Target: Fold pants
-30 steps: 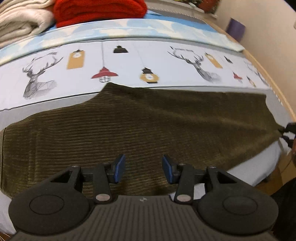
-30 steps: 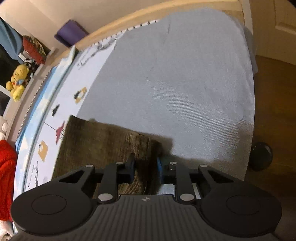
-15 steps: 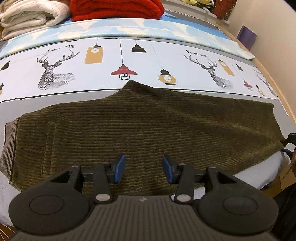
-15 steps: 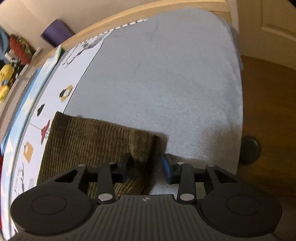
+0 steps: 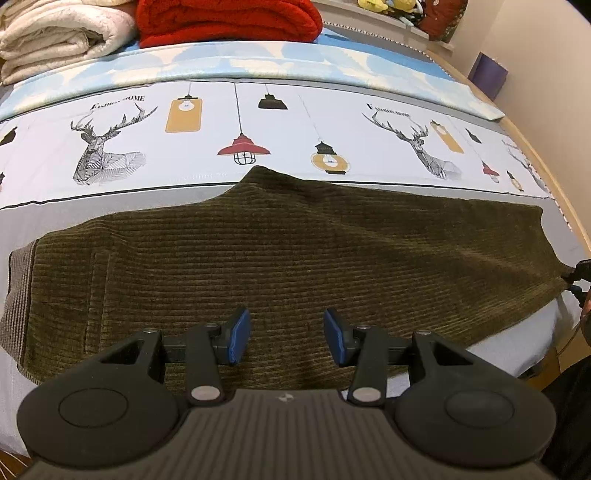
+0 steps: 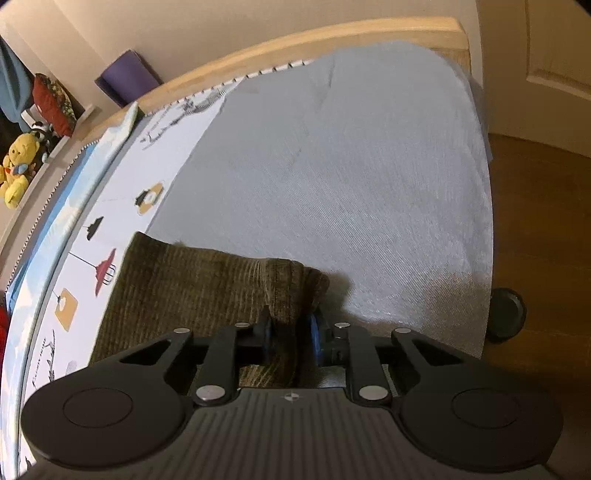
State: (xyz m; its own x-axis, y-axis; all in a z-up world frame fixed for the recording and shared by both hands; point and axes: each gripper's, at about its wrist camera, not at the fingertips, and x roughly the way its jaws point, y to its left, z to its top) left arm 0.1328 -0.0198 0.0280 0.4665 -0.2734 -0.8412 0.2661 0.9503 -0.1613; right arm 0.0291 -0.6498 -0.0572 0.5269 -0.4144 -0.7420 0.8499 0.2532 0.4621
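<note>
Olive corduroy pants (image 5: 280, 258) lie folded lengthwise across the bed, grey waistband (image 5: 16, 295) at the left, leg hems at the right. My left gripper (image 5: 287, 336) is open and empty, hovering above the near edge of the pants at mid-length. My right gripper (image 6: 290, 334) is shut on the bunched hem corner of the pants (image 6: 288, 291), which rises in a small lump between its blue pads. The right gripper also shows at the far right of the left wrist view (image 5: 576, 280), at the hem.
The bed has a printed sheet with deer and lamps (image 5: 236, 125) and a plain grey part (image 6: 351, 177). Folded cream (image 5: 62, 33) and red blankets (image 5: 229, 18) lie at the back. A wooden bed frame (image 6: 295, 48) and the floor with a dark round object (image 6: 508, 314) lie to the right.
My right gripper opened half a second ago and has shut again on the hem corner. The left gripper has drawn back and up, so more of the pants and waistband show.
</note>
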